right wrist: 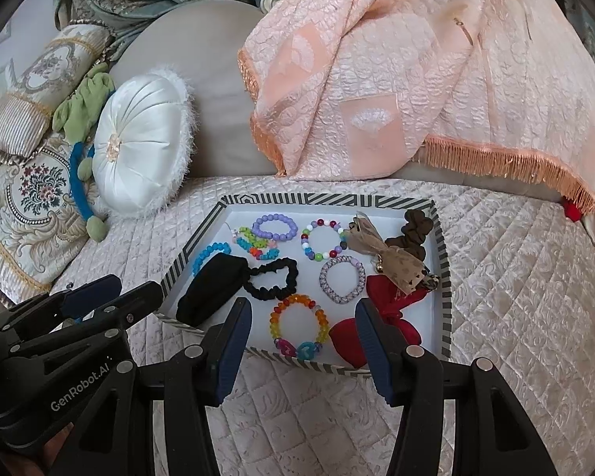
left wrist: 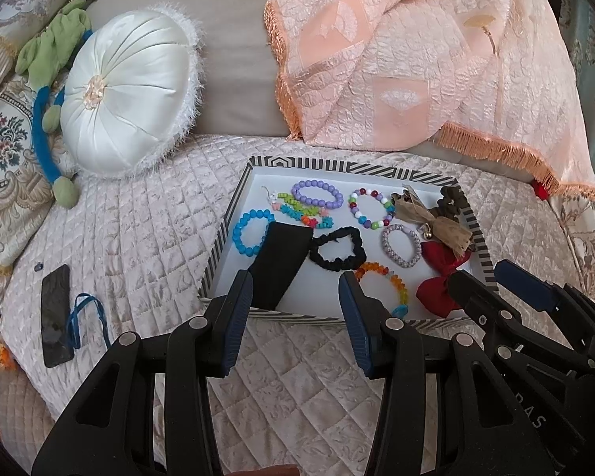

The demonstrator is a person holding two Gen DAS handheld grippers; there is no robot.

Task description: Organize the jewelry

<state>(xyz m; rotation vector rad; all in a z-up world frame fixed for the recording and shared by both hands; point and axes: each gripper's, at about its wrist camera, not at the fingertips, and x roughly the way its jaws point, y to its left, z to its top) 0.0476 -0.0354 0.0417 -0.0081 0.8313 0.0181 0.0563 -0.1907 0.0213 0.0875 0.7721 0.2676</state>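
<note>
Striped tray point(right wrist: 443, 261) holds beaded bracelets, a black scrunchie point(right wrist: 275, 277) and a red bow point(right wrist: 392, 309). Both grippers, left point(left wrist: 297, 297) and right point(right wrist: 303, 327), hover spread apart near its front edge, a phone point(left wrist: 55, 315) lying well left.

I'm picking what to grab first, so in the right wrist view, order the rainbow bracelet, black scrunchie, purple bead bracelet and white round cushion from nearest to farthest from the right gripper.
From the right gripper:
1. Rainbow bracelet, between its open fingers, front of the tray.
2. Black scrunchie, mid-tray, slightly left.
3. Purple bead bracelet, at the tray's back.
4. White round cushion, beyond the tray, far left.
</note>
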